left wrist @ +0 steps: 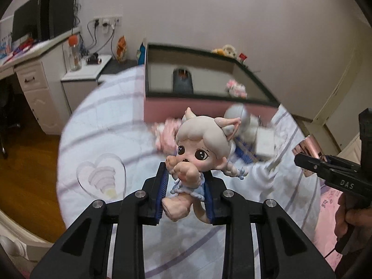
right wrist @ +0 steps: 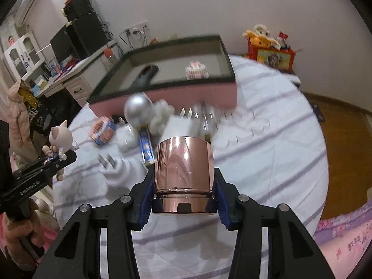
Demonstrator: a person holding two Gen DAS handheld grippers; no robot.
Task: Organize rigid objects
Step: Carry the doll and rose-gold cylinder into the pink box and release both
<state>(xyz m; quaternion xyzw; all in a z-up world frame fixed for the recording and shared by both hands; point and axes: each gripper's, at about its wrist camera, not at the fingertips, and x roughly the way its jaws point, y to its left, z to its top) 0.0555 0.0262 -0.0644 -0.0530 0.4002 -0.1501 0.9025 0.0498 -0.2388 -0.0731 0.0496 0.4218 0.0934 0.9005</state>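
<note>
Though motion blur smeared most of the clutter on the bed [right wrist: 267, 162], a few things could be made out: a silver ball [right wrist: 137, 110] beside something white and fluffy, a blue-and-orange packet [right wrist: 103, 130], and a row of clear pieces [right wrist: 244, 127] whose shapes stayed uncertain. Both tools' rear parts were cut off by the frame edges.

The pink box [right wrist: 186, 94] with a dark rim stood open at the far side of the bed. Inside it lay a dark, rounded object [right wrist: 147, 73], too blurred to identify, and a small pink-and-white item [right wrist: 196, 69], well apart from each other.

The left tool [left wrist: 186, 186] was clamped on a doll [left wrist: 200, 144] with pale hair and cat ears, its blue pads pressing the doll's body while one leg hung below them. It was held above the bed, short of the box.

The right tool [right wrist: 183, 190] was clamped on a rose-gold cup [right wrist: 183, 165], gripped at its base, also above the bed and in front of the box.
</note>
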